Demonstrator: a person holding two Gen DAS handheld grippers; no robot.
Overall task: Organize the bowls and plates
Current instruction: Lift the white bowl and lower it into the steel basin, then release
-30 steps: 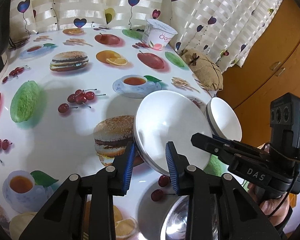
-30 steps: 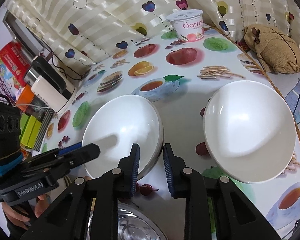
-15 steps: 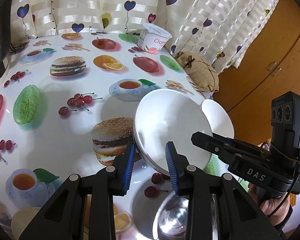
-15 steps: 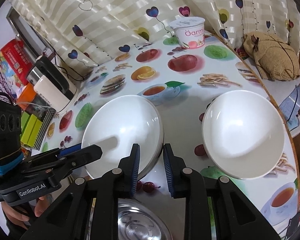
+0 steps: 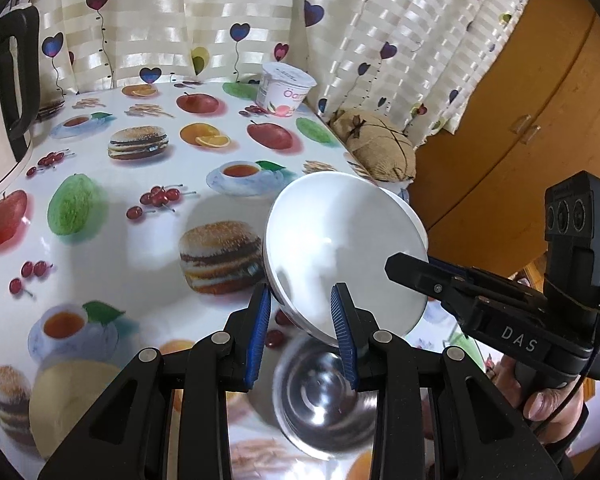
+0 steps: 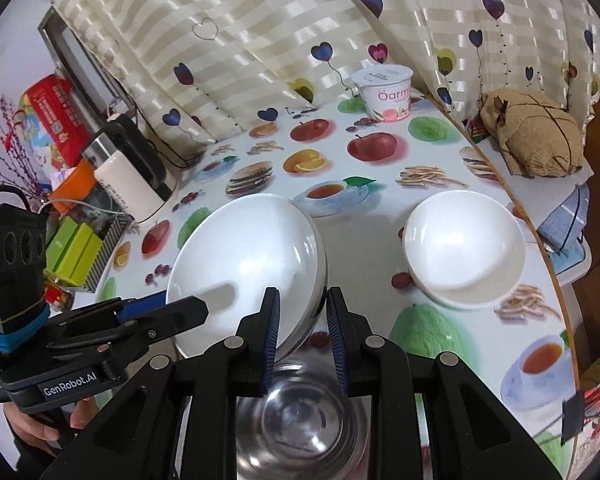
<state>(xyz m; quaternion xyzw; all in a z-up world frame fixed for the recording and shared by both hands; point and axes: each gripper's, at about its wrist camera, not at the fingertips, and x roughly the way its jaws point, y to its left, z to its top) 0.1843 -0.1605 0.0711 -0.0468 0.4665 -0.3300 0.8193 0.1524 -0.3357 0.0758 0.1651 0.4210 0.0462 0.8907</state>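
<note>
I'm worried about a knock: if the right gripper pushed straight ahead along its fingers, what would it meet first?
The right gripper already holds the rim of the large white bowl, so that bowl fills its line. Beyond it lies printed tablecloth; the small white bowl sits off to the right, apparently clear.

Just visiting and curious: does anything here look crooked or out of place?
Yes: the big white bowl is tilted steeply, held by its rim in both grippers above a steel bowl. The small white bowl sits level. Nothing is spilled.

Glossy white bowl (image 6: 248,264), shiny steel bowl (image 6: 300,420) (mirror-like), slick tablecloth (image 5: 100,248).
</note>
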